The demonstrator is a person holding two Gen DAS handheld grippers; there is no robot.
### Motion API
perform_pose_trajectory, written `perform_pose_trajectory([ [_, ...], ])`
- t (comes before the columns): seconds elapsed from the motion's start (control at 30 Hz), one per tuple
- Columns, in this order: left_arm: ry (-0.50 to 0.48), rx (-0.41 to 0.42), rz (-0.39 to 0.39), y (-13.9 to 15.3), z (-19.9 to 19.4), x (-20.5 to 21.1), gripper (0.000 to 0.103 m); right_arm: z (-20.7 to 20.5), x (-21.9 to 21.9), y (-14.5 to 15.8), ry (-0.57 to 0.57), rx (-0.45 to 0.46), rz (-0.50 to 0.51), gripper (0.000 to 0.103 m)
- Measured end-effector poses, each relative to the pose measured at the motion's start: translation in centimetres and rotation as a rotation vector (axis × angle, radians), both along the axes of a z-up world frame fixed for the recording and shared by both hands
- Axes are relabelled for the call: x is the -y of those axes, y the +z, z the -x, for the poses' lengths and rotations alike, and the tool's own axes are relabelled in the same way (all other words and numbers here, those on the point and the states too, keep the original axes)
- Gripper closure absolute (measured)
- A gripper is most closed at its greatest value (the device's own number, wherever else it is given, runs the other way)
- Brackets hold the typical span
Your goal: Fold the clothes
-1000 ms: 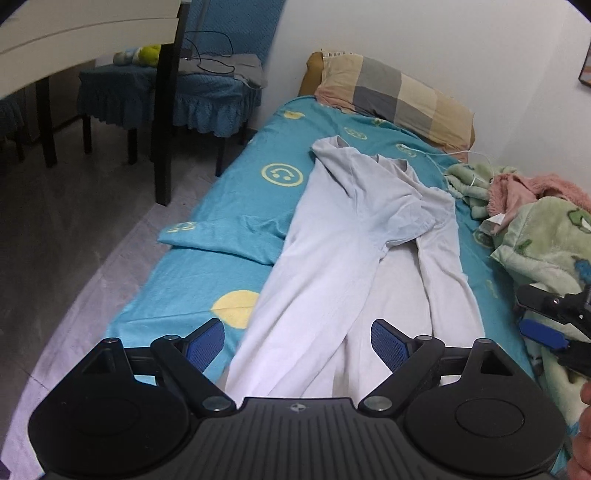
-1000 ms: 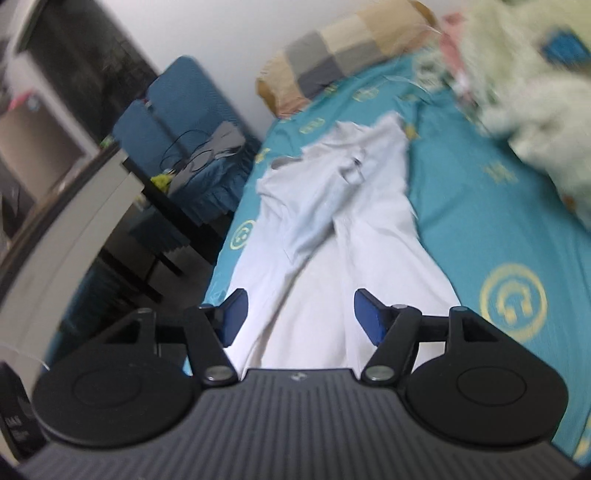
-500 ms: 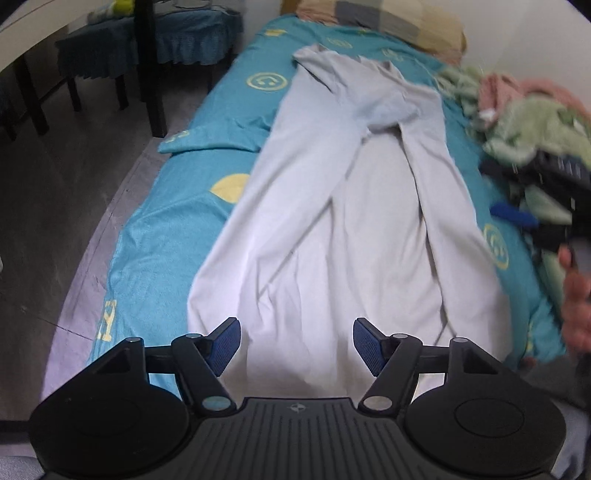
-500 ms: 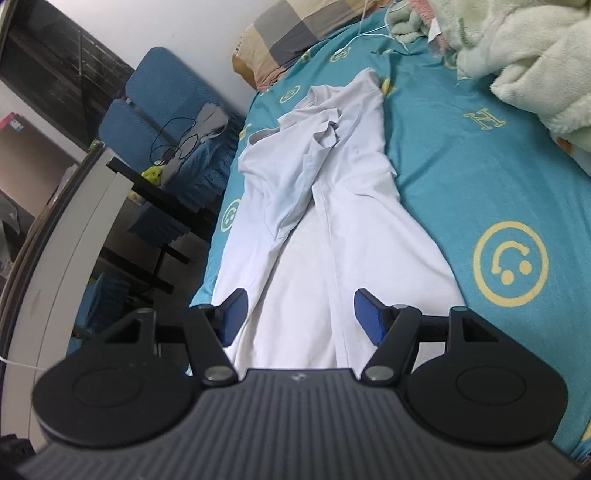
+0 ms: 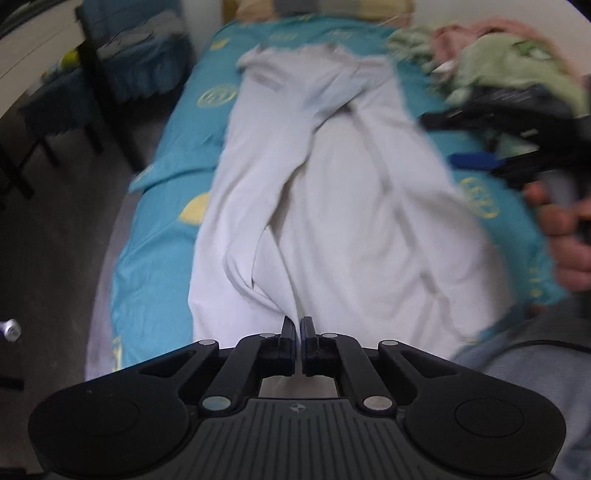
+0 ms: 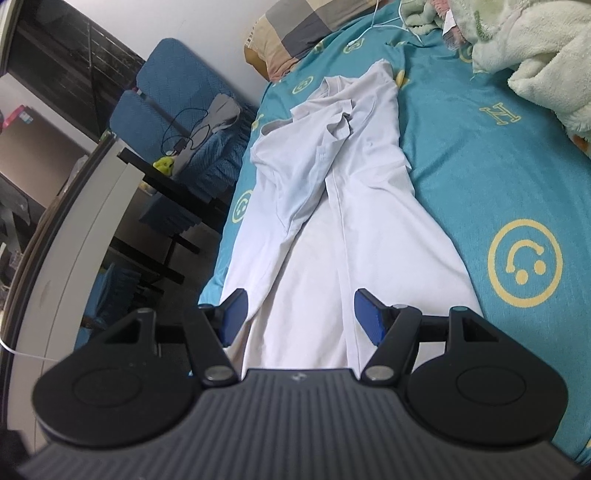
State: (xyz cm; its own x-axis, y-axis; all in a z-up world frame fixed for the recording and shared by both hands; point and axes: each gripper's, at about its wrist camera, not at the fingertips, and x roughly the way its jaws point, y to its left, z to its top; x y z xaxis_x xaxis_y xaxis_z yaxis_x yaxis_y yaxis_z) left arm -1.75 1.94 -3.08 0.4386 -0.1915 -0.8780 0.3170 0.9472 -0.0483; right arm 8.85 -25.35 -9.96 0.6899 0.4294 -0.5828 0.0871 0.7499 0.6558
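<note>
A white garment (image 5: 332, 192) lies lengthwise on the teal bed sheet (image 5: 159, 229), its sleeves folded inward. My left gripper (image 5: 298, 326) is shut on the near hem of the white garment and lifts a ridge of cloth. My right gripper (image 6: 299, 315) is open and empty, just above the near end of the same garment (image 6: 332, 229). In the left wrist view the right gripper (image 5: 476, 160) hovers at the garment's right edge, held by a hand (image 5: 569, 236).
A pile of green and pink blankets (image 5: 509, 62) sits at the bed's far right, also in the right wrist view (image 6: 532, 55). A checked pillow (image 6: 295, 33) lies at the bed's head. Blue-covered chairs (image 6: 177, 103) and a dark table (image 6: 173, 192) stand left of the bed.
My left gripper has closed on the garment's near hem and pulled up a fold. The right gripper stays open and has come lower over the garment's near end.
</note>
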Motion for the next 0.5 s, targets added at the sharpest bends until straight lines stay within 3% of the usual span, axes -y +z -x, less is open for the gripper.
perform_pose_trajectory([
  [0.13,-0.138,0.054,0.034,1.4,1.9,2.8,0.1,-0.1,0.2,-0.3,0.006,-0.007,-0.047,0.036],
  [0.3,-0.224,-0.013,-0.008,-3.6,1.9,5.5,0.1,-0.1,0.5,-0.2,-0.003,-0.004,-0.057,0.036],
  [0.43,-0.202,-0.111,0.011,-6.9,0.4,5.2,0.097,-0.1,1.2,0.0,-0.014,-0.006,-0.041,0.036],
  [0.47,-0.182,-0.131,0.029,-7.1,0.1,4.8,0.094,-0.1,1.4,-0.1,-0.008,-0.018,-0.024,0.036],
  [0.5,-0.162,-0.128,0.057,-6.9,-0.3,4.2,0.083,-0.2,1.6,-0.1,-0.001,-0.031,-0.007,0.036],
])
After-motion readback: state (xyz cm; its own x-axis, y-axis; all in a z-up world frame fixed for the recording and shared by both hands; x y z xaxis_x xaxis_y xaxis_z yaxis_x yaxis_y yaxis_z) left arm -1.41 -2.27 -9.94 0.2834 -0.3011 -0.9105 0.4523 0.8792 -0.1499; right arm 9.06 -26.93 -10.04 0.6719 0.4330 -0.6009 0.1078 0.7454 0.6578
